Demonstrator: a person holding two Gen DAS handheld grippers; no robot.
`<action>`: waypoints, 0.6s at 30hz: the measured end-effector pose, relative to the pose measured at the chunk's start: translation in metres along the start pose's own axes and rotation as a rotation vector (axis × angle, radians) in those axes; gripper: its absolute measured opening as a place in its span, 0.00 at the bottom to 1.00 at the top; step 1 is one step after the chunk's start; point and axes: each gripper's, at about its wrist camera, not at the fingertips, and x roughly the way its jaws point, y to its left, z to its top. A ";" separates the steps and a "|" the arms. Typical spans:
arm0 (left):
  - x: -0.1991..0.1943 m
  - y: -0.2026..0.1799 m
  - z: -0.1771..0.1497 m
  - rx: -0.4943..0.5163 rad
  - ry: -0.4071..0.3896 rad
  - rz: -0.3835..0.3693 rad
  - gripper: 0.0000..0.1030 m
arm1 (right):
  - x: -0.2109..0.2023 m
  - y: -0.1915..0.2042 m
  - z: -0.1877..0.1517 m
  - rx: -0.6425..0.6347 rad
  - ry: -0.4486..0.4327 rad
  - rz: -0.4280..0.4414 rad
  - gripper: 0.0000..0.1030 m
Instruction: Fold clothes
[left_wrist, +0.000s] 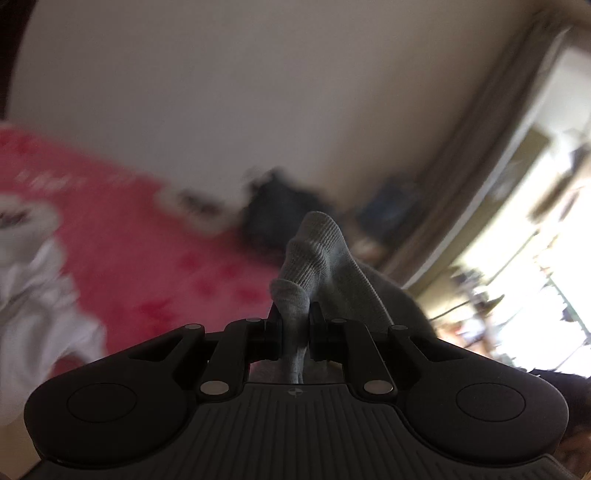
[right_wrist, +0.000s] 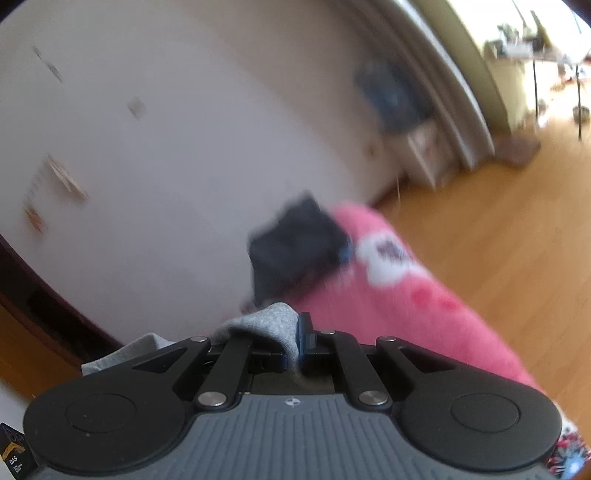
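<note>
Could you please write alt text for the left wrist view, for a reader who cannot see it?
The left gripper is shut on a bunched grey sock, held up close to the camera. Behind it, blurred, lie a pink patterned blanket, white cloth at the left and a dark garment against a pale wall.

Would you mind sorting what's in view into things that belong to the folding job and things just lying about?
Job:
left gripper
right gripper
grey garment, pinched by both
pink blanket

Lying about:
dark folded item
white cloth
</note>
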 end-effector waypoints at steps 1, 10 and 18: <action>0.016 0.011 -0.005 -0.003 0.018 0.035 0.10 | 0.024 -0.006 -0.004 0.001 0.035 -0.016 0.05; 0.128 0.064 0.016 0.035 0.079 0.161 0.10 | 0.184 -0.012 -0.008 -0.022 0.170 -0.153 0.05; 0.197 0.086 0.052 0.108 0.113 0.144 0.10 | 0.263 0.003 0.021 -0.008 0.165 -0.209 0.05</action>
